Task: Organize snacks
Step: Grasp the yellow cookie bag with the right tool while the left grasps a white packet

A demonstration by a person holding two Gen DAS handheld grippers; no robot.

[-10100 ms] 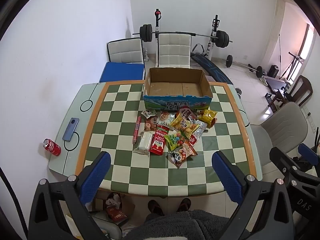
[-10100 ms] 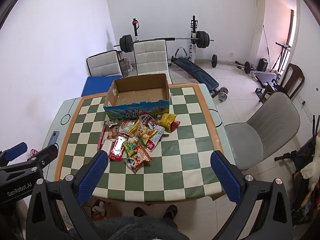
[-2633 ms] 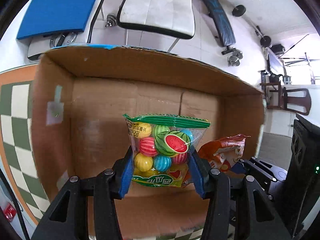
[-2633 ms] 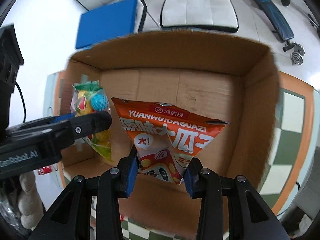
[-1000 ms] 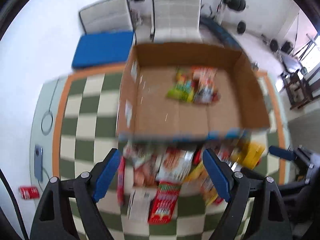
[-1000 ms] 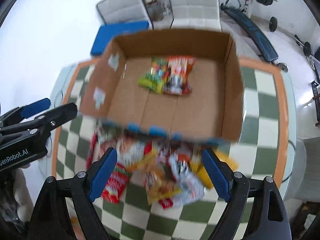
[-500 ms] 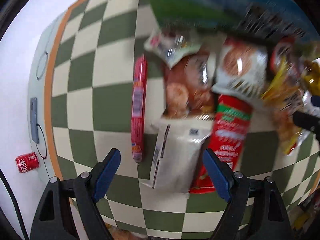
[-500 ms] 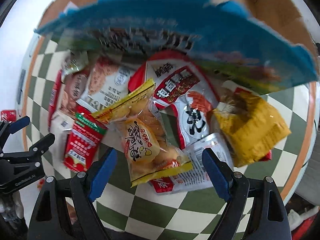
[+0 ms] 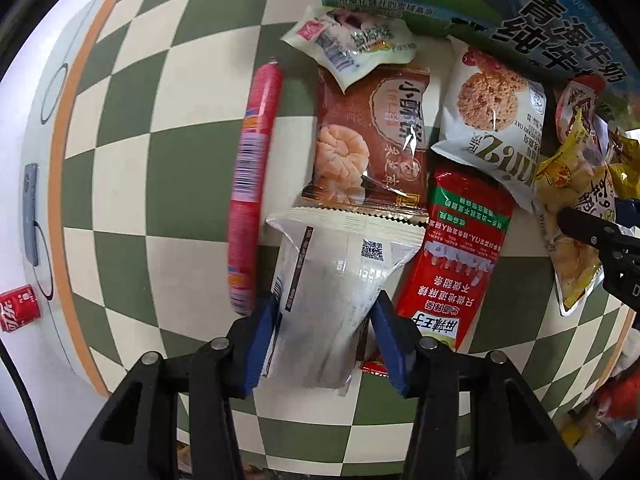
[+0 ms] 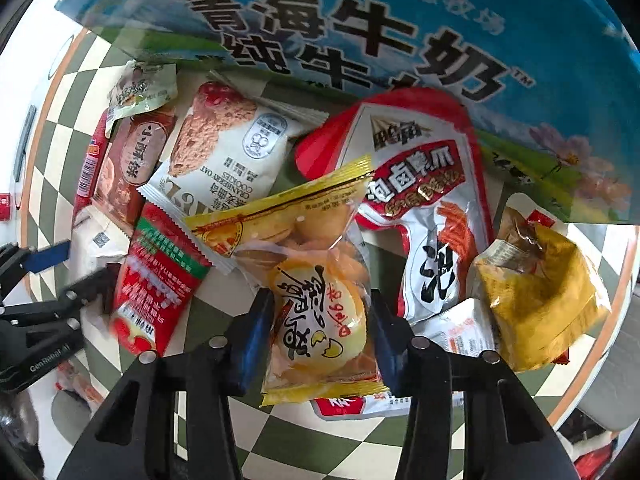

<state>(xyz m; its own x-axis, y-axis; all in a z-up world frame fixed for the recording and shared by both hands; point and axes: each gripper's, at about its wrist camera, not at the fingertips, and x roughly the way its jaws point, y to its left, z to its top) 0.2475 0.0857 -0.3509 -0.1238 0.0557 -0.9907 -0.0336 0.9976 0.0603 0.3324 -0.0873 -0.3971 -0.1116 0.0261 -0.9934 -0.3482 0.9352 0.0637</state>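
In the left wrist view my left gripper (image 9: 326, 320) is shut on a white snack packet (image 9: 332, 280) lying on the checked table (image 9: 160, 160). A long pink sausage stick (image 9: 250, 184) lies just left of it and a red packet (image 9: 456, 264) just right. In the right wrist view my right gripper (image 10: 322, 316) is shut on a yellow egg-cake bag (image 10: 316, 280) on top of the snack pile. The blue-and-green cardboard box (image 10: 360, 28) stands right behind the pile.
Other packets lie around: a brown pastry packet (image 9: 372, 140), a white oat-cookie packet (image 10: 228, 152), a red-white bag (image 10: 424, 184) and a yellow-brown bag (image 10: 536, 292). A red can (image 9: 18, 308) and a phone (image 9: 30, 216) lie at the table's left edge.
Both grippers dropped from over the box to the pile and closed: the left on the white packet, the right on the yellow egg-cake bag. Half a second ago both were open.
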